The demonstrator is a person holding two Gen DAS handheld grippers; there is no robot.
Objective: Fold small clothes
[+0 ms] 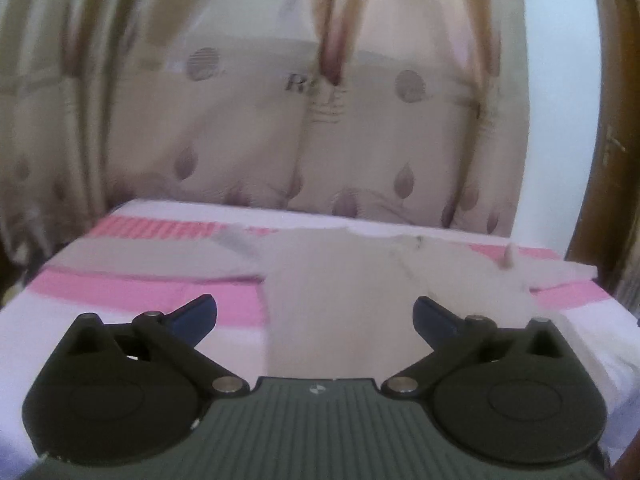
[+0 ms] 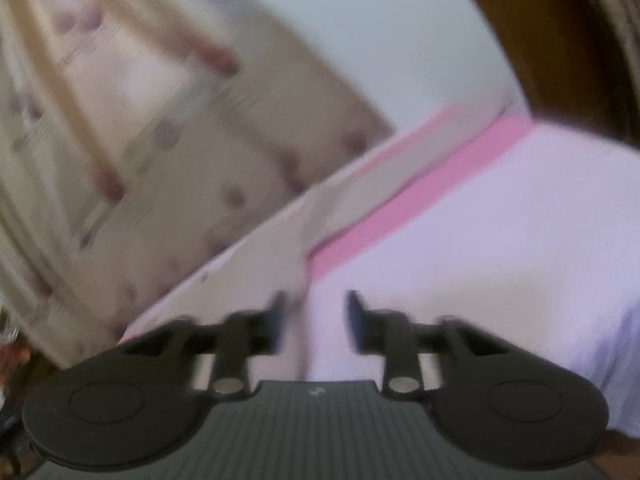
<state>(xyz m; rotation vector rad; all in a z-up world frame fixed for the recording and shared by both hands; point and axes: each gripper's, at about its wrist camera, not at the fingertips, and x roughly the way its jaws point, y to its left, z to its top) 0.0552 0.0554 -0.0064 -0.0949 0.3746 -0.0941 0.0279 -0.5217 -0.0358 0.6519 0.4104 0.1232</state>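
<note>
A small cream long-sleeved shirt (image 1: 344, 280) lies spread flat on a bed with a pink-and-white striped sheet (image 1: 132, 292). Its sleeves reach out to left and right. My left gripper (image 1: 314, 316) is open and empty, held just above the shirt's lower body. The right wrist view is tilted and blurred. My right gripper (image 2: 316, 316) is open with a narrower gap and empty. It hovers by the edge of the cream cloth (image 2: 264, 252), which shows on the left of that view.
A beige patterned curtain (image 1: 280, 132) hangs behind the bed. A dark wooden frame (image 1: 608, 160) stands at the right. The sheet (image 2: 500, 240) fills the right side of the right wrist view.
</note>
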